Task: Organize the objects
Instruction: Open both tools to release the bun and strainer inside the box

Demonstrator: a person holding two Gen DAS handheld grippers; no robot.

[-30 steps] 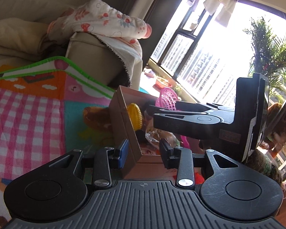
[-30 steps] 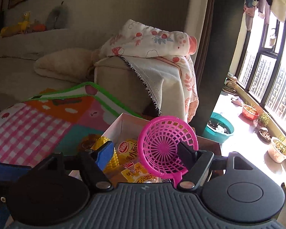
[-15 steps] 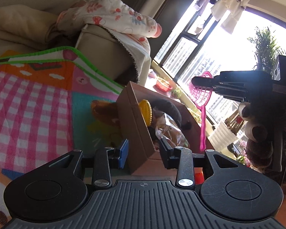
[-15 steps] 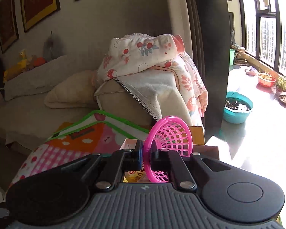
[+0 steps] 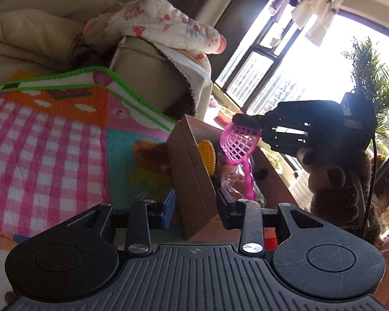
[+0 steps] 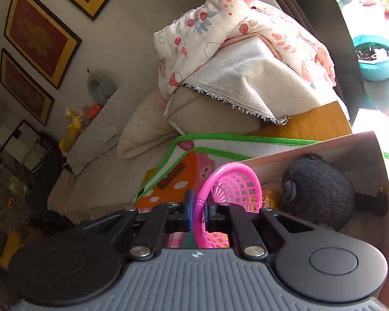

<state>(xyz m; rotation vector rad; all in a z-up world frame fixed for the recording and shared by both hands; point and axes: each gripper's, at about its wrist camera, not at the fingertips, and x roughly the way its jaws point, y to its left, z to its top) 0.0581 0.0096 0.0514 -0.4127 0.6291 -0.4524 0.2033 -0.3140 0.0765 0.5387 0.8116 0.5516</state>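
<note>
Pink plastic strainer [image 5: 240, 142]: round lattice basket with a long thin handle; rim pinched in the right tool [image 6: 197, 212], held in the air over the box, handle hanging down into it.

Cardboard box [image 5: 192, 171]: brown, open-topped, standing on the play mat, its near wall between the parted fingers of the left tool [image 5: 195, 207].

Box contents: yellow ribbed toy [image 5: 207, 155], crinkled snack packets [image 5: 233, 184], dark plush toy [image 6: 316, 194].

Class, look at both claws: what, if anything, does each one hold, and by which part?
The right claw is shut on the pink toy strainer, gripping its rim. The left claw is open, straddling the cardboard box wall, holding nothing.
</note>
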